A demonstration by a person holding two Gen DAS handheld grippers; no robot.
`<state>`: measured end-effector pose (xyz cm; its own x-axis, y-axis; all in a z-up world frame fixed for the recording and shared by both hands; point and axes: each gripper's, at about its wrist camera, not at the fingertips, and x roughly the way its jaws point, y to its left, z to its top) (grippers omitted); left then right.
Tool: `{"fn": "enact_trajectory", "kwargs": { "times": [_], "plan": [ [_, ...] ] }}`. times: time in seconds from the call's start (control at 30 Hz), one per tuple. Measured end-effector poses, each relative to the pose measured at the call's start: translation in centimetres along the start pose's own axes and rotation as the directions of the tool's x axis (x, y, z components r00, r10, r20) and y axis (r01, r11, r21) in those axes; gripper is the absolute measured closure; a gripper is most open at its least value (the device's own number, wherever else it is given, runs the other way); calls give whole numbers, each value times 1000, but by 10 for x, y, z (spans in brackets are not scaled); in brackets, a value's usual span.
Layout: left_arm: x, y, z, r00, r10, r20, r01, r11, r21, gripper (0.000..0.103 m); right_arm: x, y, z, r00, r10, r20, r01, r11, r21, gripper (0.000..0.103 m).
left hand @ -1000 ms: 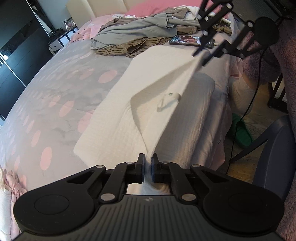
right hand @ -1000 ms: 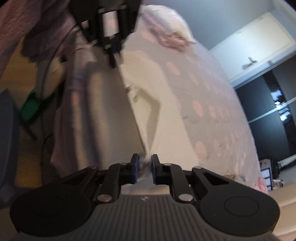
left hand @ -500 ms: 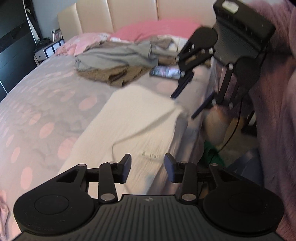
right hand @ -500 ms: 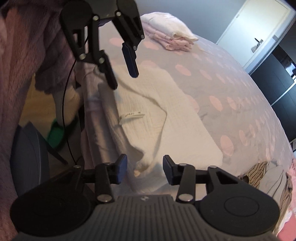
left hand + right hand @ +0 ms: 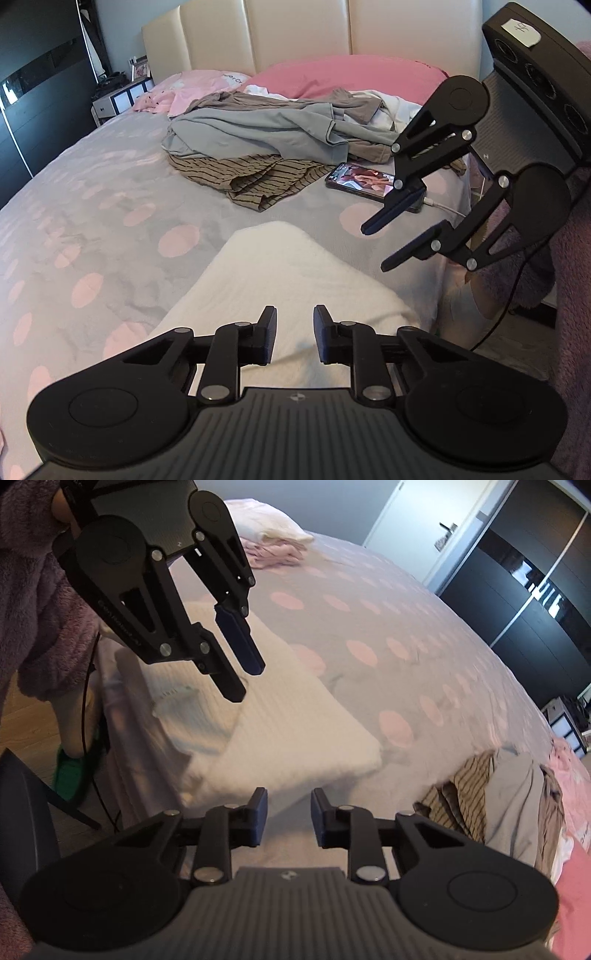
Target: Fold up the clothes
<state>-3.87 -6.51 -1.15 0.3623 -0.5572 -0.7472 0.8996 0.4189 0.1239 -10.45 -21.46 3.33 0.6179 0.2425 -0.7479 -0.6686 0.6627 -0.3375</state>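
Our left gripper (image 5: 294, 339) and right gripper (image 5: 284, 821) both hang empty above the bed (image 5: 92, 206), their jaws closing on nothing. Just below them the white garment (image 5: 280, 280) lies folded near the bed's edge. We judge this fold finished. The next move calls for a new piece from the pile of clothes (image 5: 273, 147) by the pillow, beside the phone (image 5: 364, 181).

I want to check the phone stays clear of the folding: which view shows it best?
The left wrist view: the phone lies face up, screen lit, on the bedspread beside the striped garment, partly behind the right gripper. The right wrist view does not show it.
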Motion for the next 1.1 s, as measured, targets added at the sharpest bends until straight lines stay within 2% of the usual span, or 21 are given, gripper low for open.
{"fn": "enact_trajectory", "kwargs": {
  "times": [0.2,0.3,0.4,0.5,0.6,0.7,0.73,0.77,0.8,0.87,1.1],
  "plan": [
    [29,0,9,999,-20,-29,21,1000,13,85,24,-11,-18,997,64,-35,-63,997,48,74],
    [44,1,8,997,-33,-63,34,999,18,86,33,-10,-21,993,119,-5,-118,990,78,73],
    [62,5,0,990,-30,-136,32,999,7,89,36,-10,-17,988,149,42,-153,983,101,62],
    [71,11,-7,982,-23,-187,22,1000,-10,90,40,-10,-12,992,108,69,-113,990,82,61],
    [71,12,-9,980,-31,-195,28,999,-18,90,49,-17,-8,990,118,81,-126,986,107,61],
    [70,11,-9,979,-28,-202,27,1000,-10,91,63,-17,-2,987,131,89,-138,988,73,64],
    [71,10,-8,978,-26,-205,25,1000,-9,91,65,-17,-1,985,143,99,-151,986,73,71],
    [71,9,-8,978,-25,-209,24,1000,-6,91,67,-16,0,982,155,110,-164,984,76,89],
    [72,8,-7,977,-24,-213,24,1000,-3,91,68,-16,2,980,163,116,-173,982,81,96],
    [72,6,-7,975,-18,-219,21,1000,10,91,68,-16,4,984,152,96,-159,985,66,100],
    [72,4,-11,970,-7,-243,14,999,29,91,46,-12,-6,994,106,11,-106,994,35,101]
  ]
}}
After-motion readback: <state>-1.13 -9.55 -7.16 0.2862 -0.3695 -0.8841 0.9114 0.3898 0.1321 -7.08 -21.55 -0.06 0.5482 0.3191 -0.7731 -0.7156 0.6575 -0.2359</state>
